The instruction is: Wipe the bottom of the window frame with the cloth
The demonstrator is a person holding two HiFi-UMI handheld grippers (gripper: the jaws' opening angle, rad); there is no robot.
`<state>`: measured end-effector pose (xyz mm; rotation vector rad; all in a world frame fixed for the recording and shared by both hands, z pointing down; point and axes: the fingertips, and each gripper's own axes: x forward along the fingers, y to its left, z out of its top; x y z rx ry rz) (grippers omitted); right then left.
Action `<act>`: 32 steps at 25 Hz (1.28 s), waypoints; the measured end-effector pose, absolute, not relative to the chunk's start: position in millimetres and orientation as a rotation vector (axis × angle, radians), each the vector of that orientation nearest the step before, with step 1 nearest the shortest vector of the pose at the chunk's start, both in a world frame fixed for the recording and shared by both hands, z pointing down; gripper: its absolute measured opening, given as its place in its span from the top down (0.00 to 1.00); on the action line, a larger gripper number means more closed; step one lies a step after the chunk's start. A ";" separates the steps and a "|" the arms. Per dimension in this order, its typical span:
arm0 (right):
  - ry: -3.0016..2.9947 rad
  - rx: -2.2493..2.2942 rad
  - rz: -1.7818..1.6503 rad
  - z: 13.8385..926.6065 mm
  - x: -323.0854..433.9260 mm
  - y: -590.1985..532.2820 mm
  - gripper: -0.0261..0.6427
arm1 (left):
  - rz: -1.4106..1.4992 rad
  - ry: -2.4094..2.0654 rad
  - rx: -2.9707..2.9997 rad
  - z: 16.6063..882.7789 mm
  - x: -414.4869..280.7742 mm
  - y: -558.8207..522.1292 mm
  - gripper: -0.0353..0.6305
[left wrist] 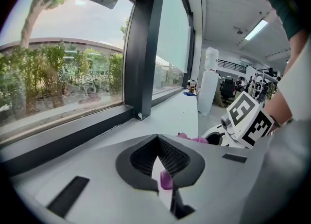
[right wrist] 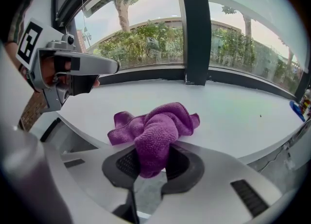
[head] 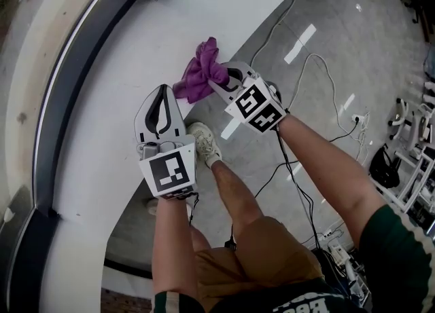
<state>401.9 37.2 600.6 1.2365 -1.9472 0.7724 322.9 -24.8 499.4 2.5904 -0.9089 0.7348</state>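
Observation:
A crumpled purple cloth (head: 202, 70) (right wrist: 155, 128) lies at the front edge of the white curved sill (head: 129, 40) (right wrist: 233, 116). My right gripper (head: 219, 82) (right wrist: 152, 159) is shut on the cloth's near fold, just off the sill's edge. To the left, my left gripper (head: 163, 96) (left wrist: 158, 143) hovers over the sill with its jaws together and nothing held; a bit of the cloth (left wrist: 192, 138) peeks past it. The dark bottom rail of the window frame (head: 64, 87) (left wrist: 68, 133) (right wrist: 146, 75) runs along the sill's far side, apart from both grippers.
A dark upright mullion (left wrist: 146, 48) (right wrist: 194, 28) stands on the rail. A small blue object (right wrist: 295, 108) lies far along the sill. Below the sill are the person's leg and shoe (head: 204, 142), cables (head: 319, 81) on the grey floor, and equipment (head: 408, 155) at right.

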 end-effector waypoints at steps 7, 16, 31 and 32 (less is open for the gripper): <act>-1.950 1.194 0.737 602.8 362.6 39.7 0.81 | 0.731 -0.966 2.564 495.4 276.9 -18.5 0.94; -1.969 1.119 0.697 602.8 285.1 46.8 0.81 | 0.711 -1.097 2.501 483.2 186.8 -5.0 0.94; -1.973 1.054 0.645 605.3 174.8 59.3 0.81 | 0.658 -1.286 2.404 470.6 44.8 15.9 0.94; -1.975 1.039 0.643 605.5 167.4 60.2 0.81 | 0.654 -1.299 2.388 470.7 36.6 17.2 0.94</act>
